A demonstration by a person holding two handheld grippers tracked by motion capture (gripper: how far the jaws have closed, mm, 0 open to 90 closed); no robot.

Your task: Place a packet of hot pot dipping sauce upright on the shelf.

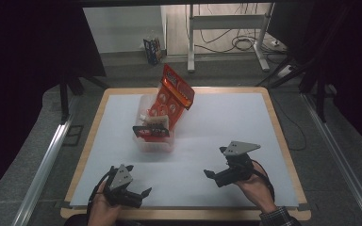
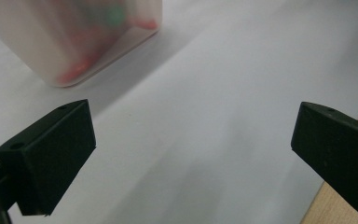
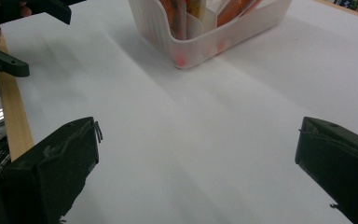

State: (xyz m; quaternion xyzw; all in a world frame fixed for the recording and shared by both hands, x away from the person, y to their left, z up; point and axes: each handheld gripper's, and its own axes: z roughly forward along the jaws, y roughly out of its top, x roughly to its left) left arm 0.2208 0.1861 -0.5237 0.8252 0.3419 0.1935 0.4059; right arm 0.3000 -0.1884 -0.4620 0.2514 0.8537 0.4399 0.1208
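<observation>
A translucent plastic bin [image 1: 154, 141] stands on the white sheet left of centre, packed with snack packets. A tall red packet [image 1: 173, 96] leans out of it toward the back right. The bin's corner [image 2: 81, 44] is blurred in the left gripper view, and the bin's rim [image 3: 200, 37] shows in the right gripper view. My left gripper [image 1: 139, 192] rests near the front edge, held by a hand, jaws wide apart with nothing between them. My right gripper [image 1: 213, 175] sits front right of the bin, also open and empty, pointing left.
The white sheet [image 1: 217, 127] covers a wooden table [image 1: 283, 136]. Beyond the table's far edge are a small snack box [image 1: 153, 51] on the floor, a metal desk frame [image 1: 226, 28] and cables. Black curtains flank both sides.
</observation>
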